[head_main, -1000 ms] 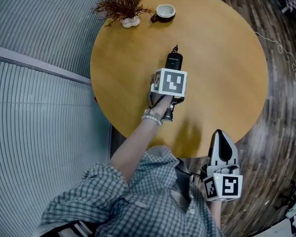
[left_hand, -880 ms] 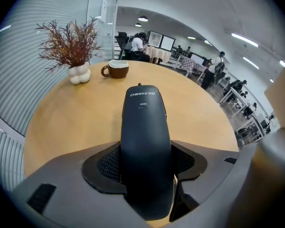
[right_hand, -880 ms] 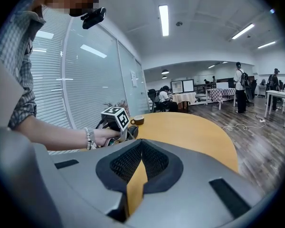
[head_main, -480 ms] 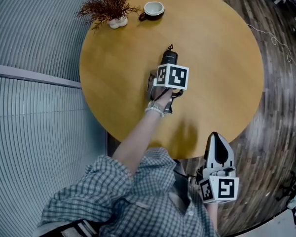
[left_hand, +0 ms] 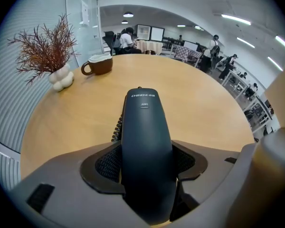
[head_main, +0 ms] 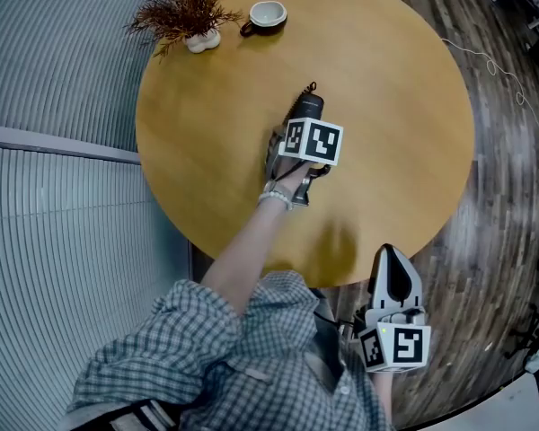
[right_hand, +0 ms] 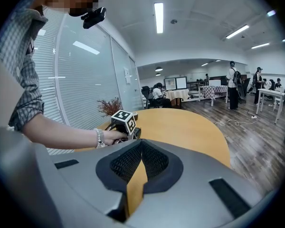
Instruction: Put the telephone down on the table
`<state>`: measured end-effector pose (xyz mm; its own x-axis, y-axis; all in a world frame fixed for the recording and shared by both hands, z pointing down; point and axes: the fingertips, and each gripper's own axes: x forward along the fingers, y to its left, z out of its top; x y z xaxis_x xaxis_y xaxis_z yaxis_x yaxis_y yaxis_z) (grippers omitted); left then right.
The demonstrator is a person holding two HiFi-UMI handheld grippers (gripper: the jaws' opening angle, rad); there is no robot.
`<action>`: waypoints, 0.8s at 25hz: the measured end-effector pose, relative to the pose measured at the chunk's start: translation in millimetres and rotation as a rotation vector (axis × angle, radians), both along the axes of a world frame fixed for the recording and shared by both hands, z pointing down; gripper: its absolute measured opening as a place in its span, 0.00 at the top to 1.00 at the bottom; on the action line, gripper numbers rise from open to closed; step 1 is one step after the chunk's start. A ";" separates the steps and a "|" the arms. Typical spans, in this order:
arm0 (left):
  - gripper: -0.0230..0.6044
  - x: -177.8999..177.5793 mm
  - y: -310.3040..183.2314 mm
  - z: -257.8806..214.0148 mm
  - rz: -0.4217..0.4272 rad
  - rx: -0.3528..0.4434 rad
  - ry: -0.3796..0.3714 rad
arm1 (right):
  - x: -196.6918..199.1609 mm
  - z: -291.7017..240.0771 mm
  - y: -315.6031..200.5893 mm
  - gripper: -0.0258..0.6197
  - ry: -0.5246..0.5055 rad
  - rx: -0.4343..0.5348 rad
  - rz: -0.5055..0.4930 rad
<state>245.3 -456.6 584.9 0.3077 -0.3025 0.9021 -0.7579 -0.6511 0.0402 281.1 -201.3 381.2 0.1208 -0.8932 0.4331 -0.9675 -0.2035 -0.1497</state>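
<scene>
A dark grey telephone handset [left_hand: 146, 137] with a coiled cord [left_hand: 117, 126] lies lengthwise between the pads of my left gripper [left_hand: 147, 152], which is shut on it. In the head view the handset [head_main: 308, 108] sticks out beyond the left gripper [head_main: 306, 131] over the middle of the round wooden table [head_main: 395, 106]. It hangs low over the tabletop; whether it touches the wood I cannot tell. My right gripper [head_main: 392, 259] is held off the table's near edge by the person's body, jaws shut and empty [right_hand: 140, 145].
At the table's far left stand a brown cup [head_main: 268, 14] and a white vase with dried twigs [head_main: 190, 16]. A ribbed wall runs along the left. Wooden floor lies to the right, and desks with people fill the room beyond the table.
The whole scene has slid left and up in the head view. The left gripper keeps its hold on the handset over the same part of the table. The right gripper has barely moved.
</scene>
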 end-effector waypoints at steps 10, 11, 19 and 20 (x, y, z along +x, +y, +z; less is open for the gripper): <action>0.44 10.6 5.7 -25.6 0.054 0.035 0.152 | -1.1 -2.4 8.3 0.95 0.000 0.004 -0.027; 0.44 9.2 5.9 -29.6 0.052 0.042 0.167 | -1.7 -1.8 8.4 0.95 0.001 0.005 -0.030; 0.48 -3.0 13.2 -91.6 0.047 0.143 0.303 | -10.9 -9.5 2.1 0.95 0.015 0.040 -0.078; 0.52 -4.8 16.3 -102.6 0.054 0.169 0.324 | -12.1 -10.9 2.6 0.95 0.017 0.046 -0.084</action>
<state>240.4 -440.3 482.2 0.5888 -0.4148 0.6937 -0.6880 -0.7076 0.1610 269.1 -198.7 370.3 0.0516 -0.9192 0.3903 -0.9834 -0.1149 -0.1406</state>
